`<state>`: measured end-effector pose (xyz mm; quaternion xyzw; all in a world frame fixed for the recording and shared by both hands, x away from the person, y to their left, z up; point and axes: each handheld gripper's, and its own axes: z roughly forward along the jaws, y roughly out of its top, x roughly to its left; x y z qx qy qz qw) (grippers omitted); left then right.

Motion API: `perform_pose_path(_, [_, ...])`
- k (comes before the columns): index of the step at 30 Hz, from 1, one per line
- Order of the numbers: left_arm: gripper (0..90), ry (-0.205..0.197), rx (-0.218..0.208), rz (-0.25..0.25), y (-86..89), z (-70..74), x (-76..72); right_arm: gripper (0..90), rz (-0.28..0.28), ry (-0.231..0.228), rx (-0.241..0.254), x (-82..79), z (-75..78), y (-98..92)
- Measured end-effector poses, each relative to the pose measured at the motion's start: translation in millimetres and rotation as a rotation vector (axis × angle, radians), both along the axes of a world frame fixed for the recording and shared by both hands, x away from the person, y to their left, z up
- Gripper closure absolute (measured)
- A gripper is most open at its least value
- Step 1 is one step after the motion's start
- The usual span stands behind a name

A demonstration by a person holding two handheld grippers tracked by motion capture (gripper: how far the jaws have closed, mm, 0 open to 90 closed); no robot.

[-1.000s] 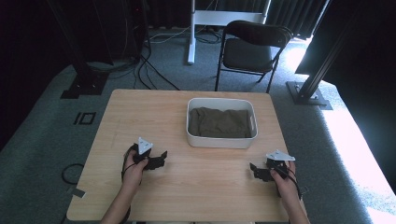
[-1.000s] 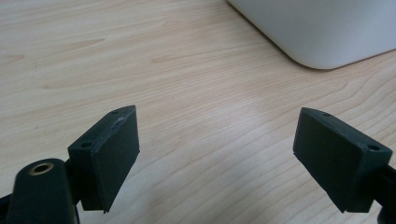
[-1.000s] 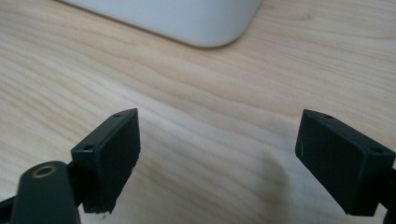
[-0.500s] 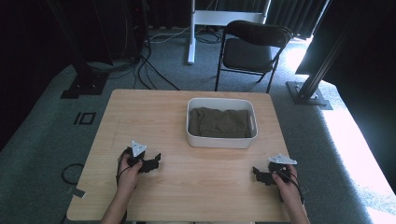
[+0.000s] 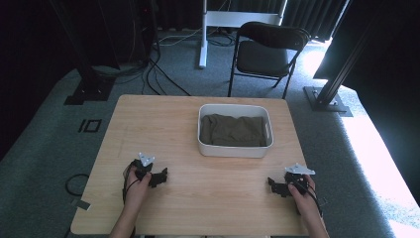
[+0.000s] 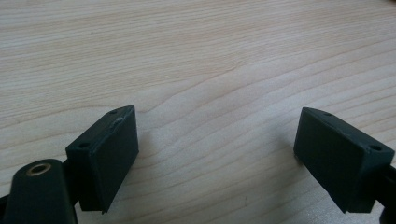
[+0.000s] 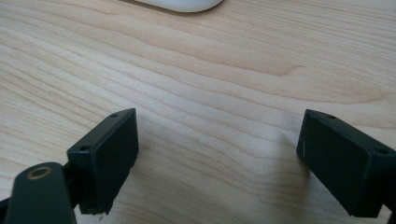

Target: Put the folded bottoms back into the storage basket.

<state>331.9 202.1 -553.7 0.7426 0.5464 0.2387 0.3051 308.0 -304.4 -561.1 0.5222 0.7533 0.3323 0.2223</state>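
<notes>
Here the left gripper (image 5: 159,177) lies low on the desk (image 5: 163,124) near its front-left part, jaws spread wide with nothing between them, and the left gripper view shows bare wood grain between its 2 black pads (image 6: 105,161). The right gripper (image 5: 277,186) sits likewise at the front-right, released and empty, its jaws pointed inward across the boards; in the right gripper view a white curved edge of the tub (image 7: 180,4) peeks in at the top. Both are well apart from the white tub (image 5: 235,151), which stands at the middle of the desk toward the far side, with a dark olive cloth (image 5: 233,131) folded or bunched inside it, lying below the rim. The step in hand looks like the reach toward that cloth. To do it well, I would lift both grippers clear of the wood first, bring them over the near wall of the tub rather than against it, keep the jaws wide, and come down on a raised fold so the pads pinch fabric and not the plastic.
</notes>
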Motion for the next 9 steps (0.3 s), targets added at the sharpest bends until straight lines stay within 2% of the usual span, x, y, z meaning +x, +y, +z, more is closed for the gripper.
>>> perform_pose_path(9, [10.3, 0.005, -0.001, 0.018, 0.1, -0.6, 1.2, 12.2, 0.001, -0.001, 0.0, 0.0, -0.1, 0.0])
